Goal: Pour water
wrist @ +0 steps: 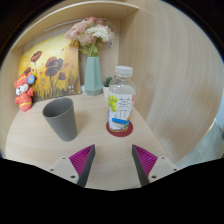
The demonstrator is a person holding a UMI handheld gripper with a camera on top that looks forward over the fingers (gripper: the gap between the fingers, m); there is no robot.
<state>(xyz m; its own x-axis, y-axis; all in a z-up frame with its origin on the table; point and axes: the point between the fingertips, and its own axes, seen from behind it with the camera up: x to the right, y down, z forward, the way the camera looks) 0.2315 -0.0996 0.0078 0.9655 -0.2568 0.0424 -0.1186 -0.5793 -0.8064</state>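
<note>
A clear plastic water bottle (pixel 121 100) with a white cap and a label stands upright on a red coaster (pixel 119 128) on the light wooden table (pixel 30 135). A grey cup (pixel 61 118) stands upright to the bottle's left. My gripper (pixel 113 160) is open and empty, its two magenta pads (pixel 82 160) spread wide. The bottle is just ahead of the fingers, slightly right of the middle, and the cup is ahead to the left. Bare tabletop lies between the fingers.
A pale green vase (pixel 92 75) with pink and white flowers (pixel 92 33) stands behind the bottle. A yellow painting of purple flowers (pixel 50 67) leans against the wooden back wall. An orange toy figure (pixel 23 94) sits at the far left.
</note>
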